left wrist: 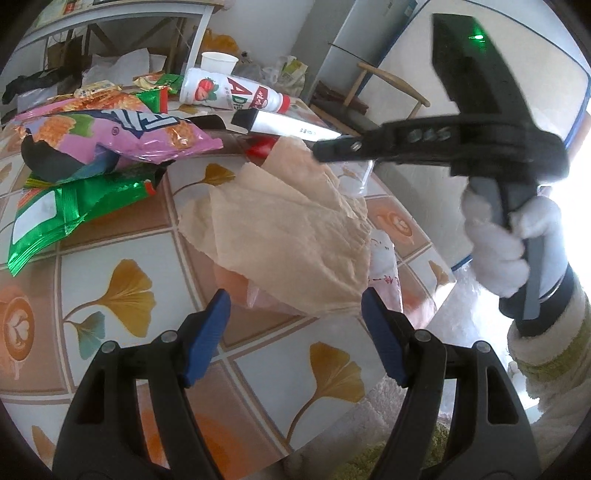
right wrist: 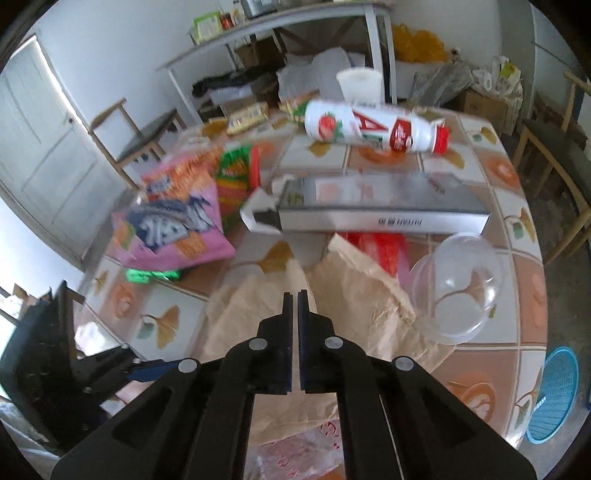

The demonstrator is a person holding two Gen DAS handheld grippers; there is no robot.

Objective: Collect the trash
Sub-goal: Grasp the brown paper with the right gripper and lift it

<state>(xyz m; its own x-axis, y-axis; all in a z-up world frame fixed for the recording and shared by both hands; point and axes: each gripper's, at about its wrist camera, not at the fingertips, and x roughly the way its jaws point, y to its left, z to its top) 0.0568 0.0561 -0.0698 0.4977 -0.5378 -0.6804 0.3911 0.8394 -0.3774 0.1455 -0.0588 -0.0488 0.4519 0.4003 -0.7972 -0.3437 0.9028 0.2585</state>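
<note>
A crumpled brown paper [left wrist: 291,229] [right wrist: 354,295] lies on the tiled table [left wrist: 122,236] [right wrist: 491,184]. My left gripper [left wrist: 295,314] is open, its blue pads on either side of the paper's near edge. My right gripper [right wrist: 294,299] is shut just above the paper, with nothing seen between its pads; it also shows in the left wrist view [left wrist: 325,149]. Other trash: a pink snack bag [left wrist: 122,133] [right wrist: 177,225], green wrappers [left wrist: 59,218], a white strawberry drink bottle [left wrist: 229,92] [right wrist: 373,127], a long white box [left wrist: 291,125] [right wrist: 373,214], a clear plastic cup [right wrist: 458,284].
A blue basket [right wrist: 554,395] stands on the floor right of the table. A white paper cup [right wrist: 360,85] stands at the table's far edge. Wooden chairs [right wrist: 557,158] and a grey shelf table [right wrist: 295,33] surround it. A thin plastic bag [left wrist: 384,258] lies under the paper.
</note>
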